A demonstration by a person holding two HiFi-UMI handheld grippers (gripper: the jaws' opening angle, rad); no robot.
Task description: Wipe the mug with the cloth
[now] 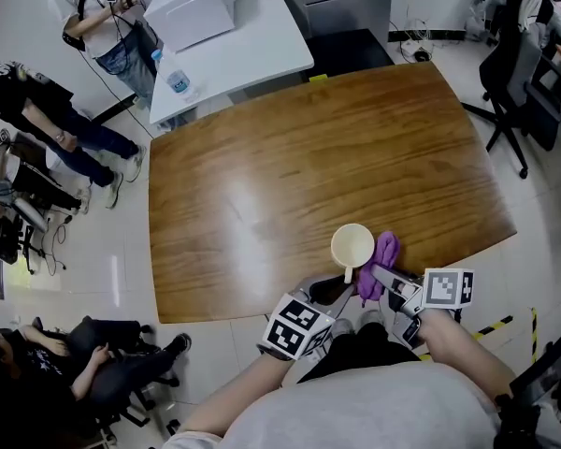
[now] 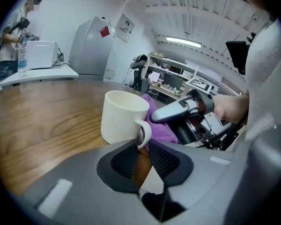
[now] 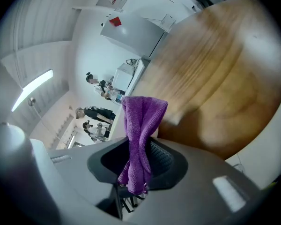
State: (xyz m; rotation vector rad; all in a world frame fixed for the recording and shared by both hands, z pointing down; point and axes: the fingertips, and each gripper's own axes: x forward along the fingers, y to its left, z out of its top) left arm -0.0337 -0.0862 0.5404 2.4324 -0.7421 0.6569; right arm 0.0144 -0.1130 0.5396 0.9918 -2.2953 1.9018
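A brown wooden table (image 1: 262,176) is filling the middle of a white-floored workroom. A white ceramic mug (image 1: 352,247) is standing upright near its six o'clock edge. The left gripper (image 2: 141,146) is pinching the mug's handle with only the tips of its narrowed jaws. The right gripper (image 3: 140,145) is squeezing a fold of purple terry cloth (image 1: 383,255), which is hanging at the mug's four o'clock, against or just beside the wall.

With such a shallow hold on the handle, a firm push from the cloth could be twisting the mug out of the jaws or tipping it, and the near table edge is leaving little room. The thin pinched fold might also slip free.

The mug is missing from the right gripper view, and whether cloth and mug are touching is hard to tell.
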